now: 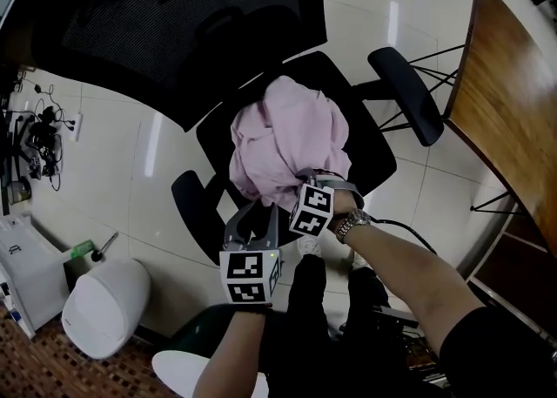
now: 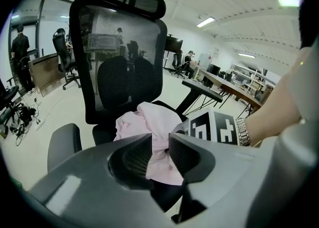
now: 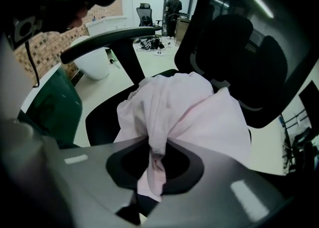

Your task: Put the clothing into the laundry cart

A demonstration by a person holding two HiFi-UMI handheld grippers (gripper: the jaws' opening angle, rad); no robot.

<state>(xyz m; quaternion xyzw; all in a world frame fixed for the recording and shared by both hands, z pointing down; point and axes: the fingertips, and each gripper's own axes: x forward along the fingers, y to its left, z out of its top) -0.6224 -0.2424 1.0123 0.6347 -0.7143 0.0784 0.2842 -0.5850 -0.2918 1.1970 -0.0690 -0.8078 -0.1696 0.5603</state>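
**Garment pick-up from the chair: grip state and handling**

**Location.** The pink garment (image 1: 287,139) lies in a loose heap on the seat of the black office chair (image 1: 372,157), at the centre of the head view. It has not yet left the seat.

**Right claw.** The right claw (image 3: 157,147) is closed down on a gathered fold at the garment's near edge. The cloth is pinched into a narrow rope between the jaws, and a short tail hangs below them.

**Left claw.** The left claw (image 2: 159,152) is partly open, at the lower left edge of the heap. Pink cloth shows in the gap between its ribbed pads (image 2: 134,154), but no firm pinch is visible.

**Handling.** The garment is judged to be light, soft and limp, and not fragile.
- It will drape and trail from any single grip point.
- Folds may catch on an armrest during the lift.
- Take hold of a thick bunched fold, not a single layer, since thin fabric may slip out of the pads.
- A second hold at the opposite edge would keep the load compact.

**Count.**
- One garment
- One chair carrying it
- Two claws
- One dark green container (image 3: 50,107), at the left of the right gripper view

Whether the container is the laundry cart cannot be told.
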